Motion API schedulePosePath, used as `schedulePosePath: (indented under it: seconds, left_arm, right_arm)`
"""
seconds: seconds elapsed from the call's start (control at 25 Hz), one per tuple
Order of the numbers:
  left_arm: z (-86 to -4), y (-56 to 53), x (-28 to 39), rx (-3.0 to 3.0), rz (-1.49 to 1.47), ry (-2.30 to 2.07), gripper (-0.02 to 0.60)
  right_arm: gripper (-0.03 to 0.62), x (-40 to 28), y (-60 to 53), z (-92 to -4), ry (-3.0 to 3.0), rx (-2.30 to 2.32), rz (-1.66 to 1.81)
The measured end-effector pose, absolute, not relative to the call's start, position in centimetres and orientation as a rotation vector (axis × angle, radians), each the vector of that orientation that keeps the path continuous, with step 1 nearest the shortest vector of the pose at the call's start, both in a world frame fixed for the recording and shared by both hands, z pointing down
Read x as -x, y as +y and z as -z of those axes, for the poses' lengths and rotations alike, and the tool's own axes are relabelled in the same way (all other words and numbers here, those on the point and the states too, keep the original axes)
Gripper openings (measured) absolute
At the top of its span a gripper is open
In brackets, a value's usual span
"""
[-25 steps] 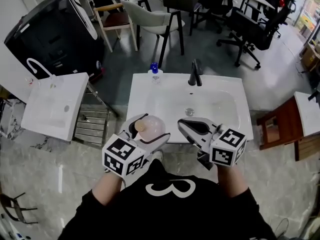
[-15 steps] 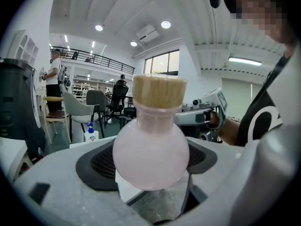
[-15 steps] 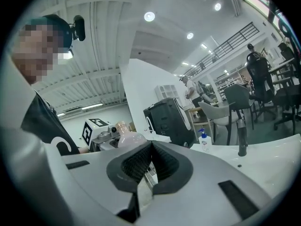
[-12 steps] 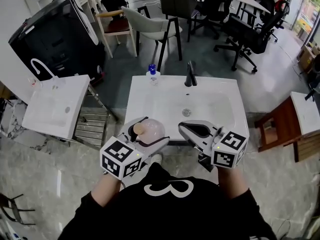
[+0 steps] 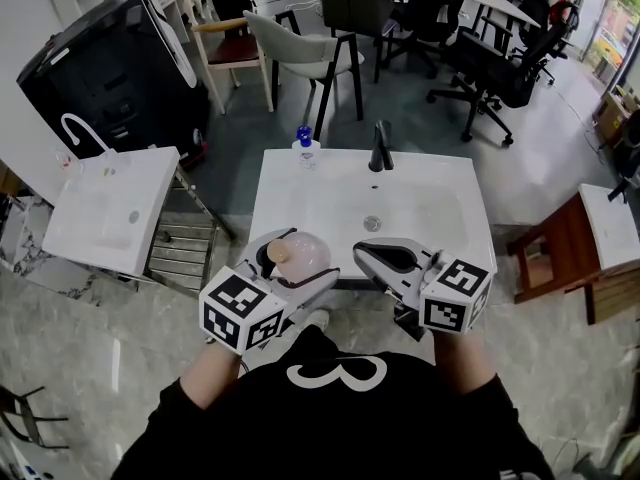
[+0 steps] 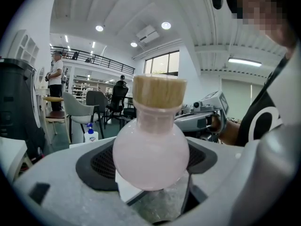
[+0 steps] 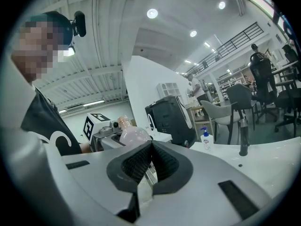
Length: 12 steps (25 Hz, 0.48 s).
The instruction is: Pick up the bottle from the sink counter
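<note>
My left gripper (image 5: 295,264) is shut on a round pink bottle (image 5: 303,255) with a tan cork-like cap, held at the near edge of the white sink counter (image 5: 290,183). In the left gripper view the pink bottle (image 6: 150,150) fills the centre between the dark pads. My right gripper (image 5: 380,258) hangs just to the right of it, shut with nothing between its pads; its tips (image 7: 148,166) meet in the right gripper view, where the pink bottle (image 7: 133,134) shows at the left. A small clear bottle with a blue pump (image 5: 306,148) stands at the counter's far left corner.
A black faucet (image 5: 380,148) rises at the back of the basin, drain (image 5: 372,224) in the middle. A second white sink unit (image 5: 110,218) stands left, a metal rack (image 5: 185,253) between. A wooden side table (image 5: 565,253) is right. Chairs and a black appliance (image 5: 100,68) lie beyond.
The view has shifted slightly; both grippers stay at the sink's near edge, the left still holding the pink bottle. Nothing was released or grasped.
</note>
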<state>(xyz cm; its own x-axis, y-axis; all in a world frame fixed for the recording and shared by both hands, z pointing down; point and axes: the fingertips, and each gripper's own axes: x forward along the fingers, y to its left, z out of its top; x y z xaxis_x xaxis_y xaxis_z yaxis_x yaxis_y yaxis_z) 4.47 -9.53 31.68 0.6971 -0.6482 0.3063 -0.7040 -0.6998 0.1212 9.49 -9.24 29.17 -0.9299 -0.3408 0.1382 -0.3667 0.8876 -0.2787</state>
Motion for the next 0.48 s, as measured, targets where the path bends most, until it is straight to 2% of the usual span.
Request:
schedulePosePath:
  seconds: [0.48]
  left_arm:
    - [-31.67,-10.50,-5.03,-2.682,-0.348,-1.052,0.400]
  right_arm:
    - [0.012,-9.87,-10.16,-29.45,-2.964,-0.584,-0.457]
